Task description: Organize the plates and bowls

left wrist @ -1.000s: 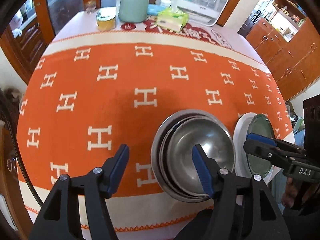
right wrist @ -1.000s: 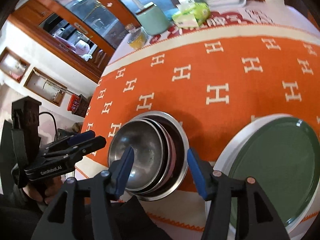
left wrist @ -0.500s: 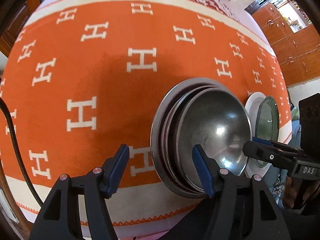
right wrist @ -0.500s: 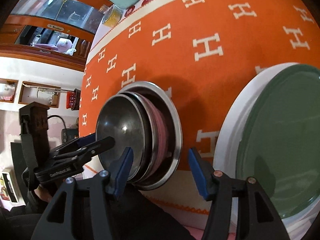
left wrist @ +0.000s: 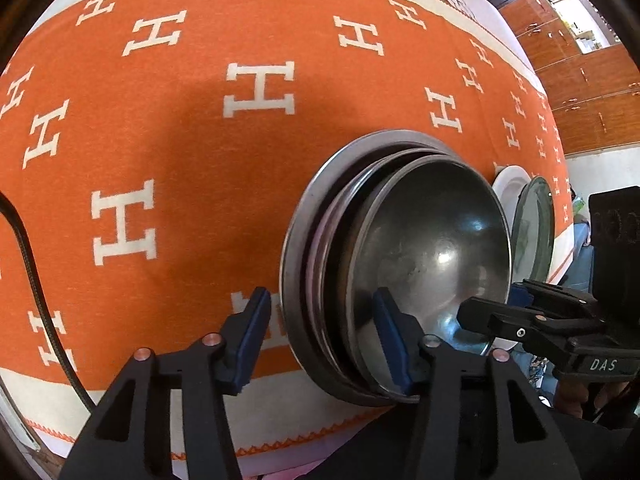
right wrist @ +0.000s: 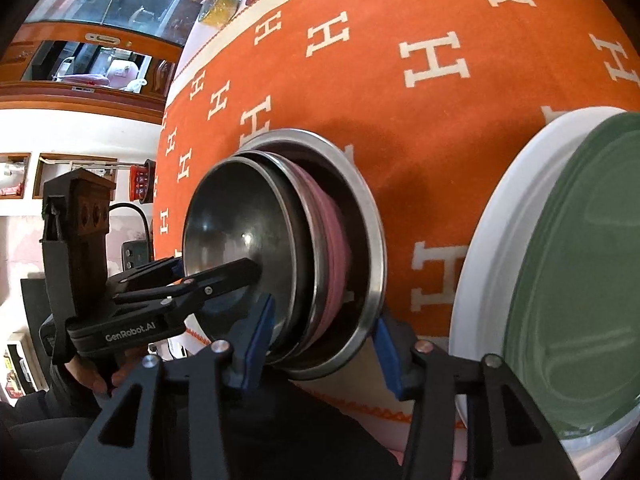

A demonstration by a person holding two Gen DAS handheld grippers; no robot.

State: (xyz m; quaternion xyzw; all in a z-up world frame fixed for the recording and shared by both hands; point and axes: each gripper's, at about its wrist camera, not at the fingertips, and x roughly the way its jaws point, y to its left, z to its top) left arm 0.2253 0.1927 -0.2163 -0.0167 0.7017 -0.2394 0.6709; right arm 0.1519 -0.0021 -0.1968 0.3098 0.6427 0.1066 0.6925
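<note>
A stack of nested bowls (left wrist: 432, 248) (right wrist: 240, 236) sits near the front edge of the orange cloth: a wide steel outer bowl (right wrist: 360, 200), a pink bowl (right wrist: 336, 256) inside it, and steel bowls on top. My left gripper (left wrist: 322, 336) (right wrist: 216, 270) straddles the stack's left rim, one finger outside and one in the top bowl. Its jaws are closing, with a gap still showing at the outer pad. My right gripper (right wrist: 320, 346) (left wrist: 492, 304) straddles the near right rim, also closing. A green plate (right wrist: 580, 272) (left wrist: 532, 232) lies on a white plate (right wrist: 488, 240).
The orange cloth with white H marks (left wrist: 160, 140) covers the table, and its front edge runs just under both grippers. A jar with yellow contents (right wrist: 218, 8) stands at the far edge. A black cable (left wrist: 28, 248) hangs at the left.
Both grippers have sunk and tipped down onto the bowl stack. Their jaws have narrowed around its rim. The stack and the plates have stayed in place.
</note>
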